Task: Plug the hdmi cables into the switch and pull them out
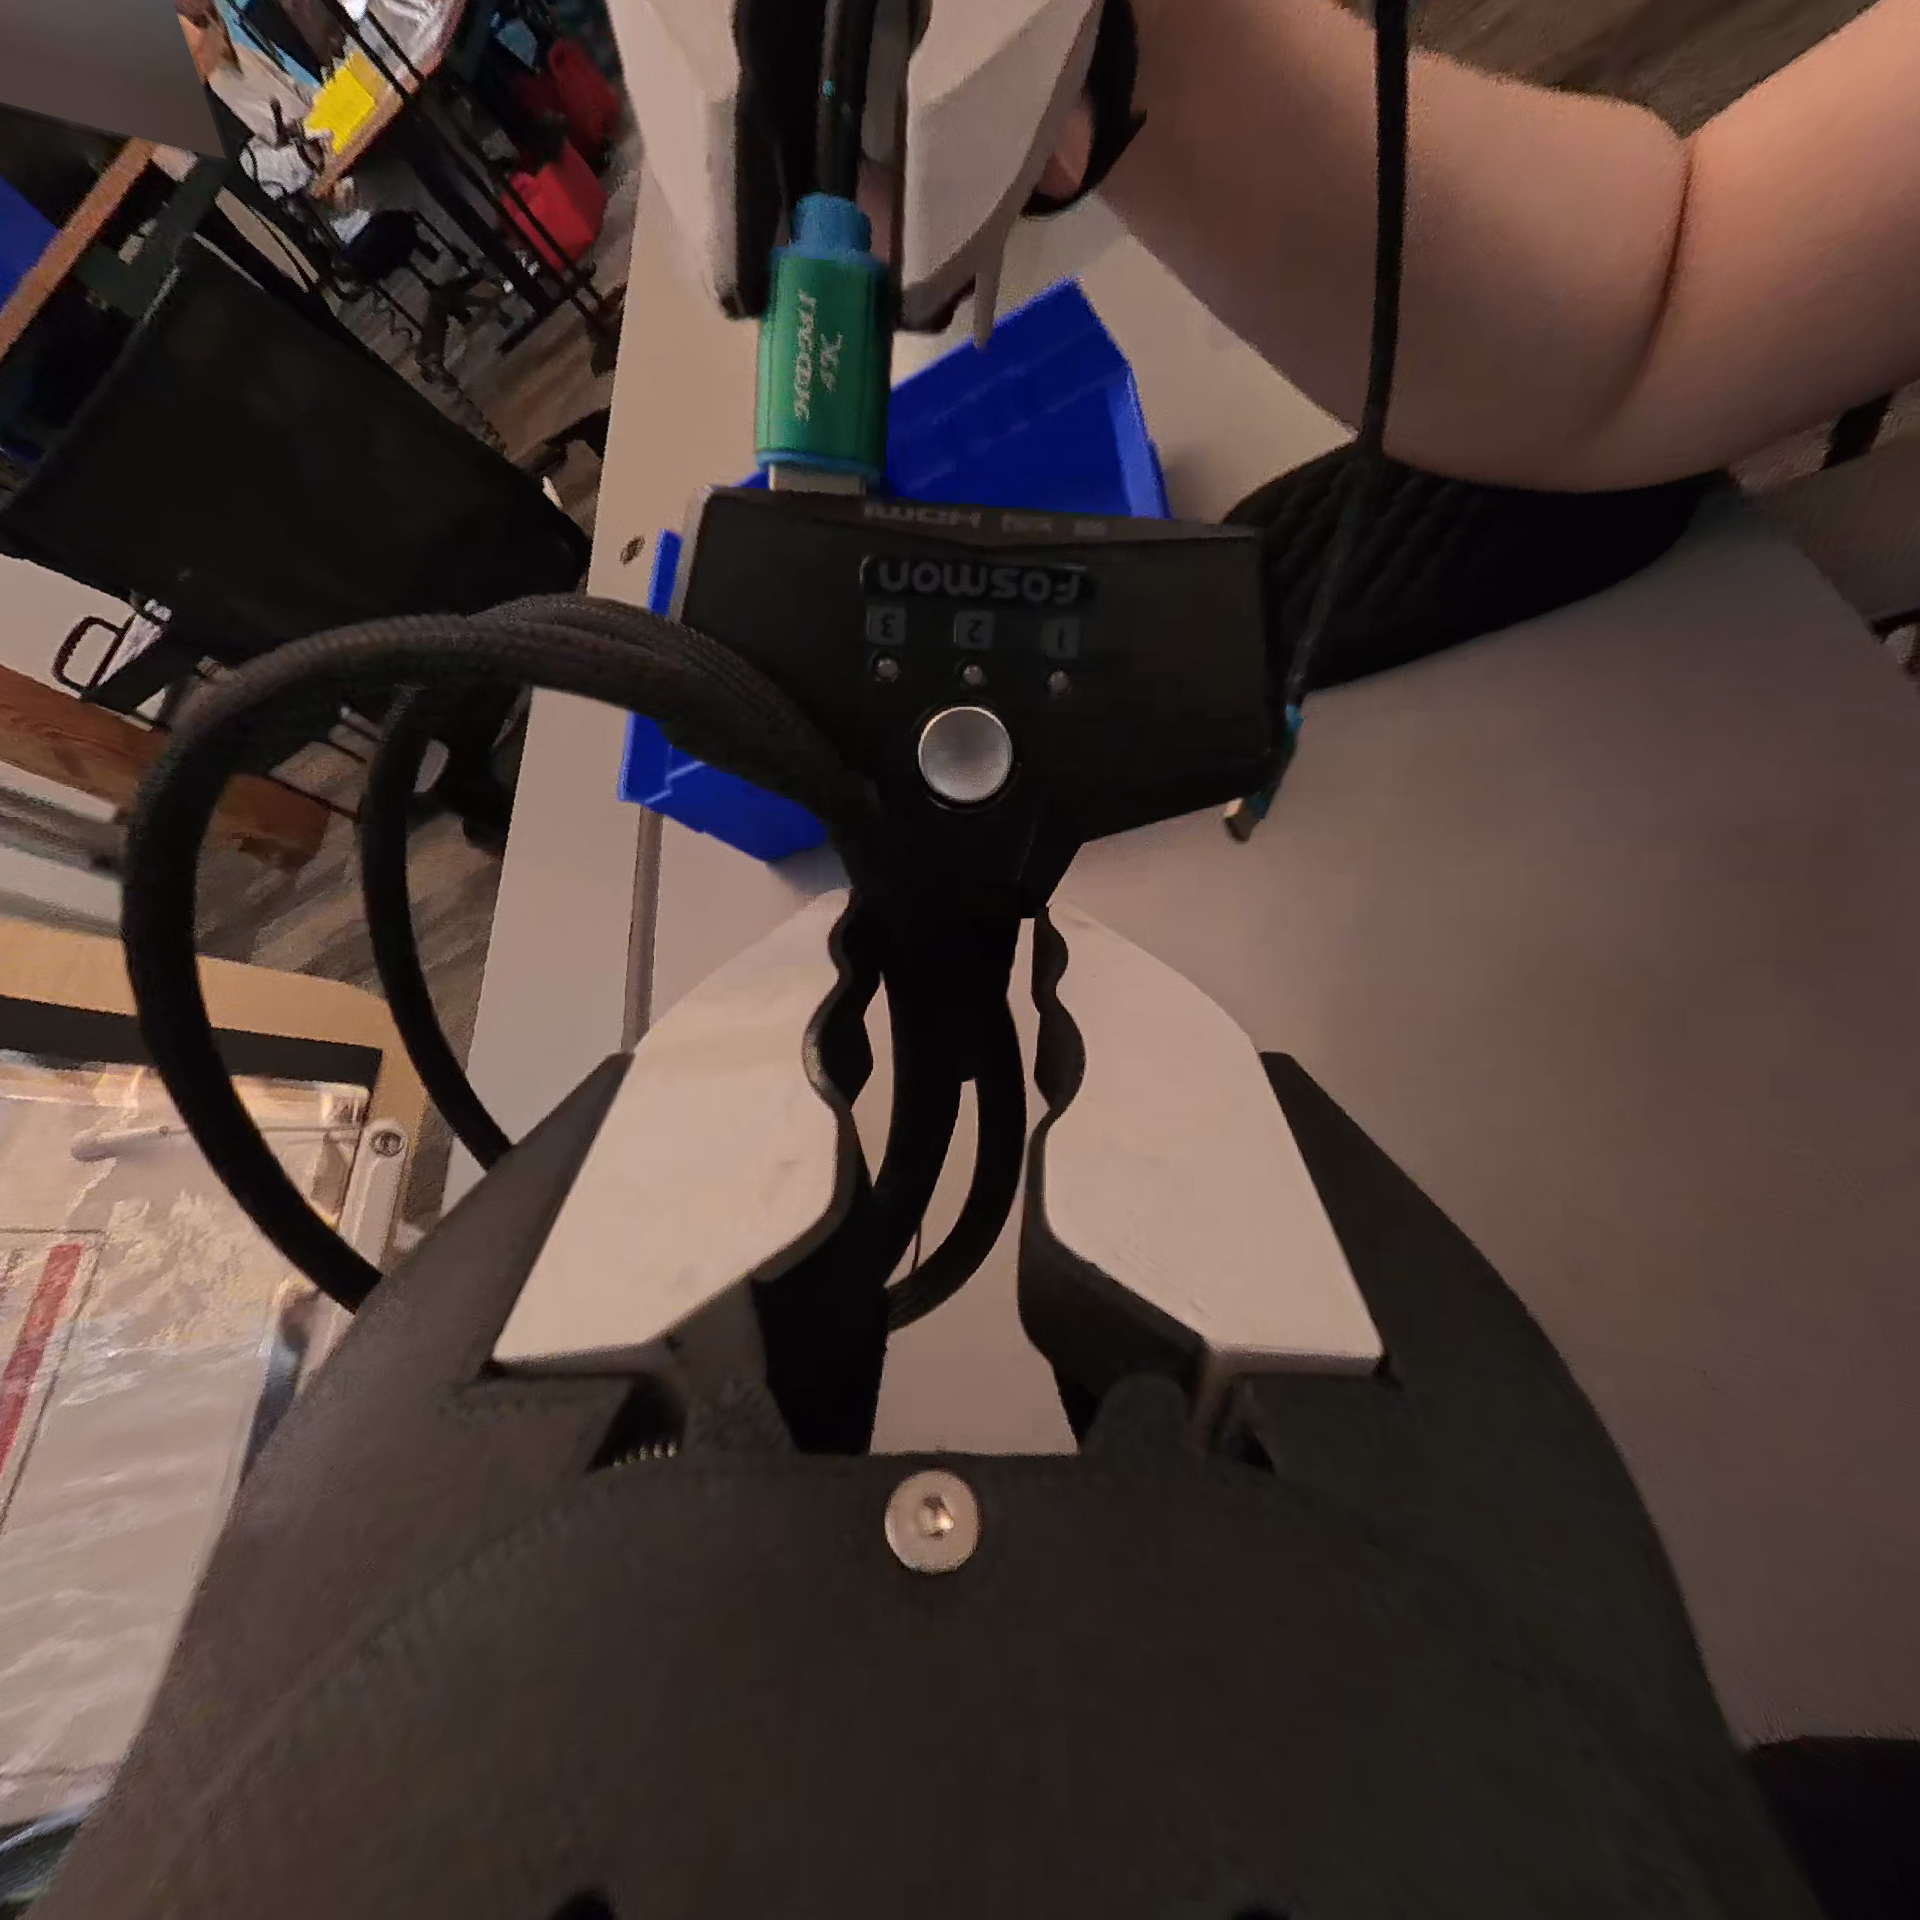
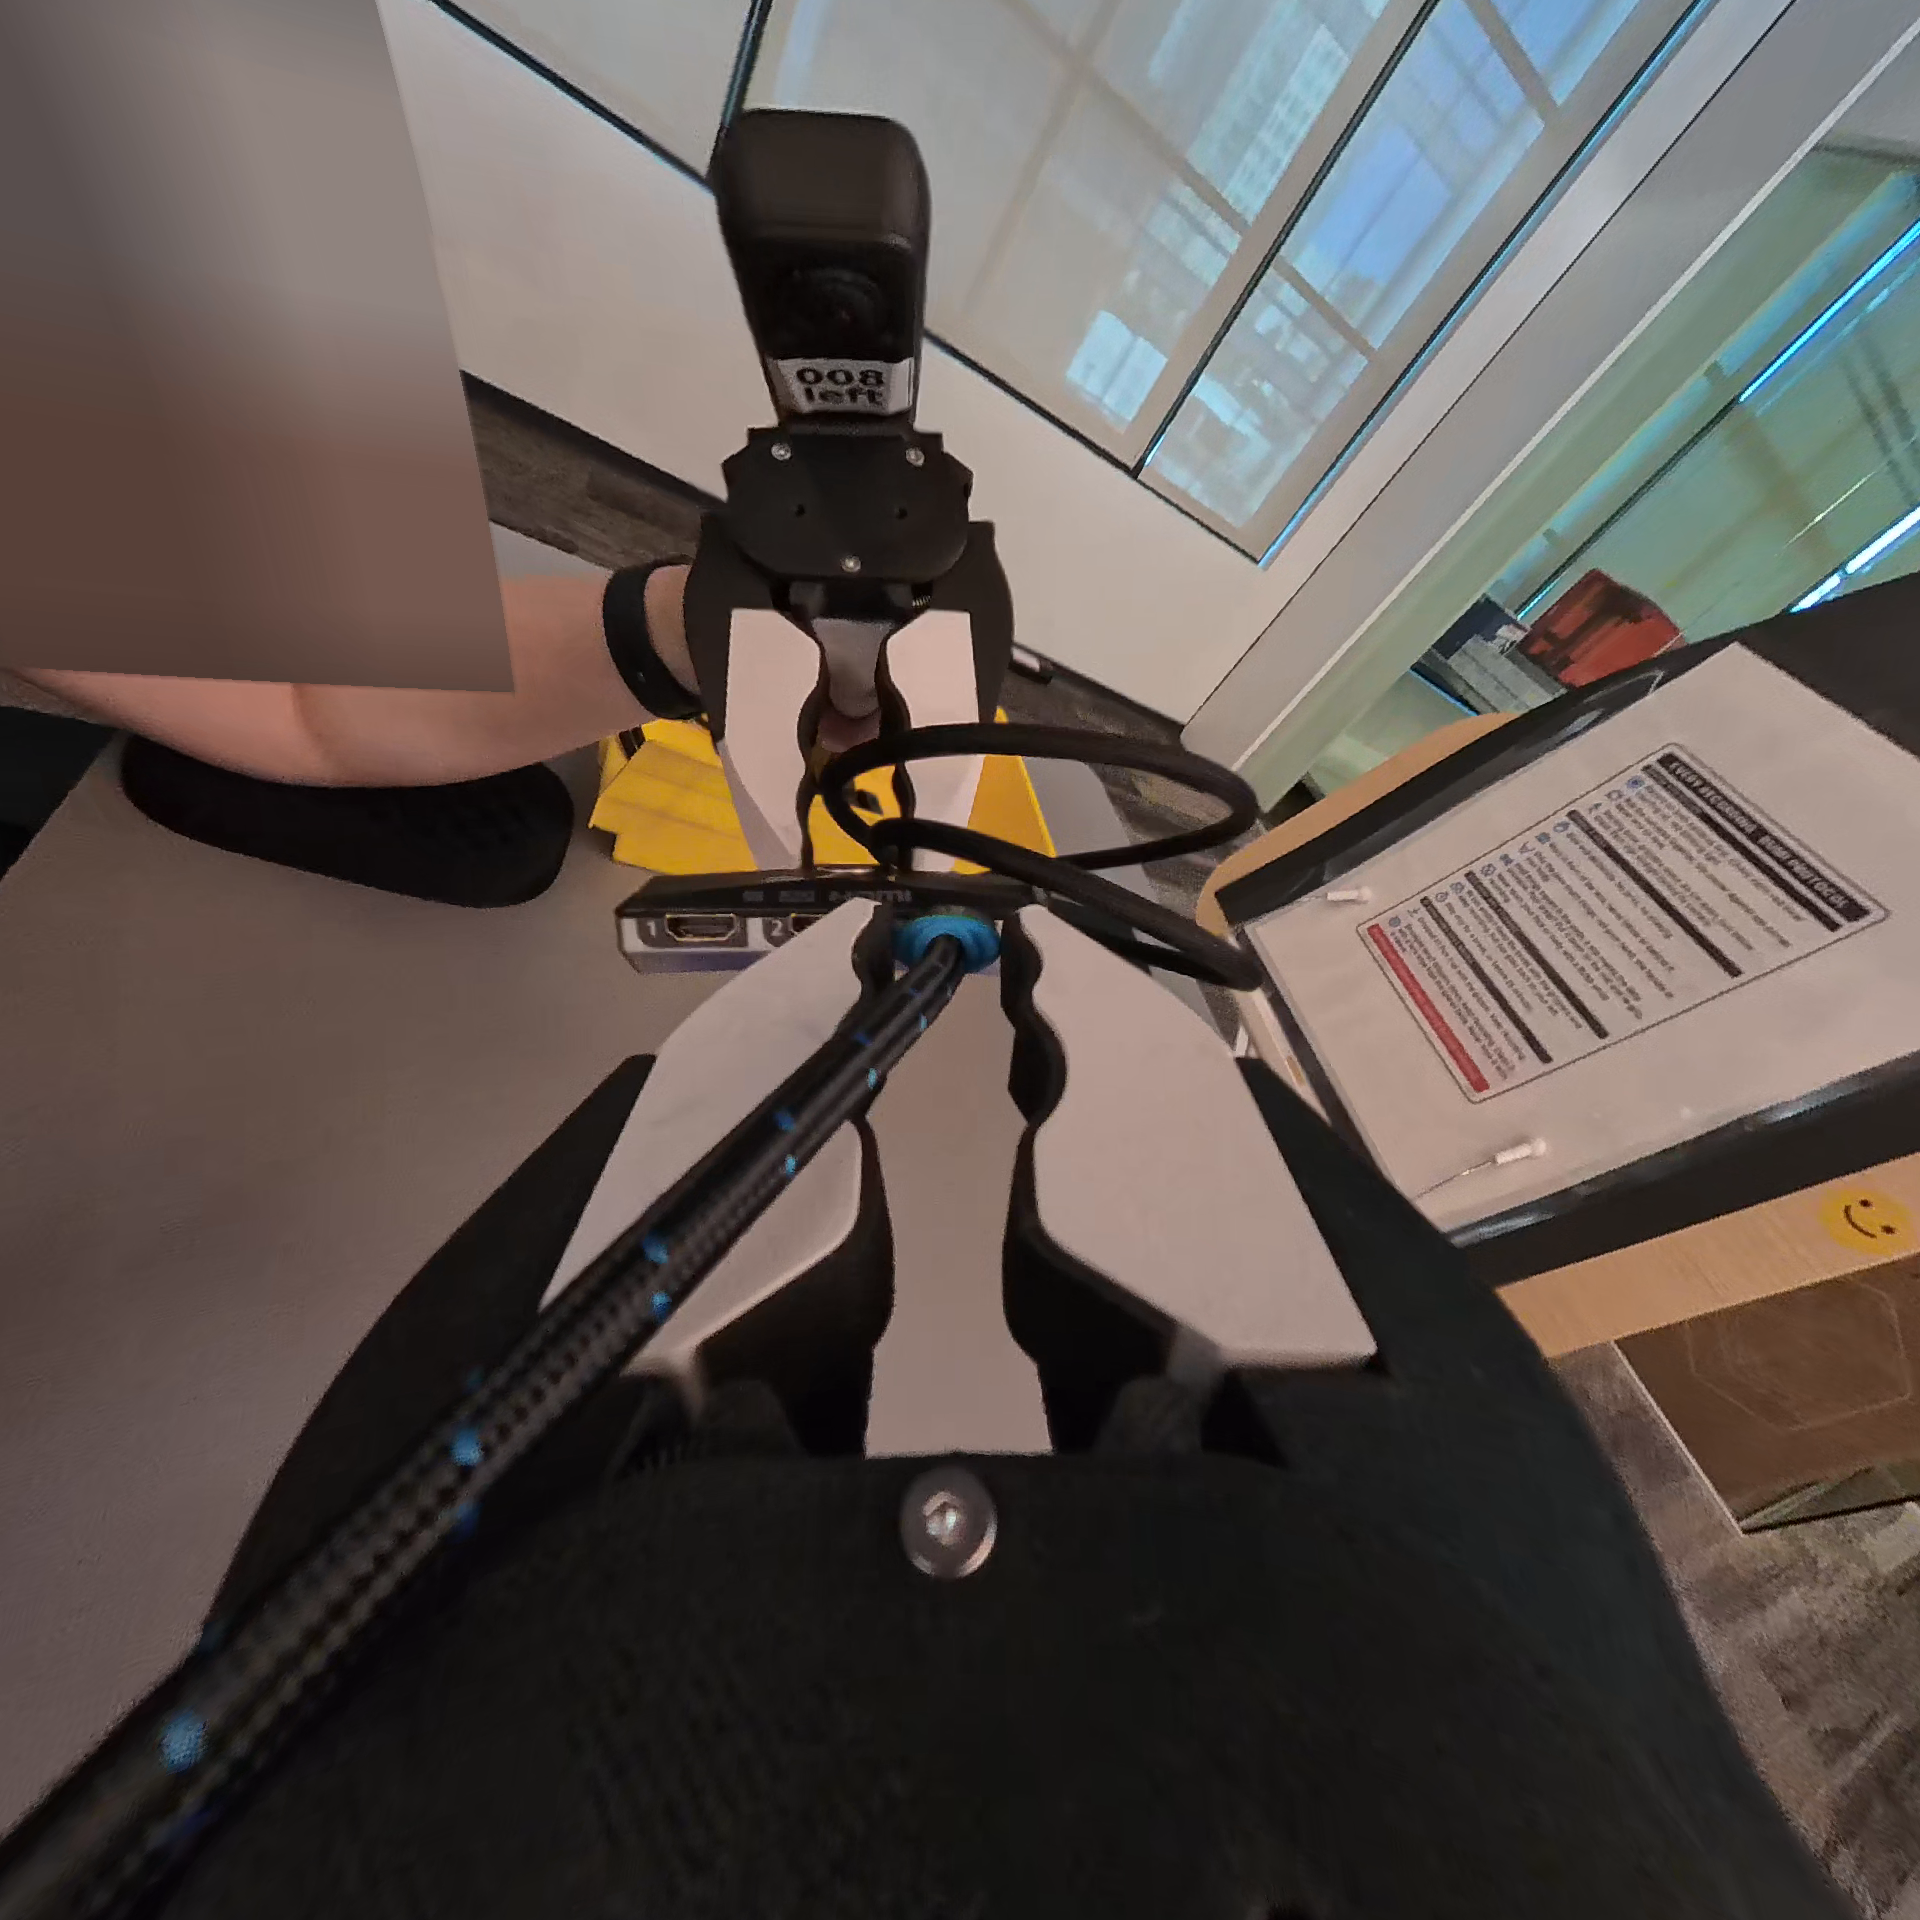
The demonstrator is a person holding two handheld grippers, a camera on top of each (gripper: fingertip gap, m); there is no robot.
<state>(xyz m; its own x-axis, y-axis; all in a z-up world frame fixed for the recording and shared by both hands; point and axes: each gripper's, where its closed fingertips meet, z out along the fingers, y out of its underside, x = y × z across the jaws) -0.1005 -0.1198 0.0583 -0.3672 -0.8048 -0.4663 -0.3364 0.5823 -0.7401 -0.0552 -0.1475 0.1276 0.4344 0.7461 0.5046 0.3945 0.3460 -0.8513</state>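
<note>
The black HDMI switch (image 1: 977,644) is held level over the grey table (image 1: 1507,1039). My left gripper (image 1: 940,925) is shut on the switch's narrow tail end, and its black cable (image 1: 312,790) loops off to the left. My right gripper (image 1: 831,307) is shut on a green HDMI plug (image 1: 821,374) with a blue boot. The plug's metal tip meets the switch's far edge at the left port; how deep it sits is hidden. In the right wrist view my right gripper (image 2: 935,935) grips the blue boot (image 2: 940,935), with the switch (image 2: 717,925) and the left gripper (image 2: 862,842) beyond.
A blue bin (image 1: 1029,416) stands behind the switch, and a yellow bin (image 2: 707,800) on the other side. A loose cable end (image 1: 1257,800) hangs at the right. A black pad (image 2: 343,821) lies under the person's forearm. A framed printed sheet (image 2: 1558,935) is at the right.
</note>
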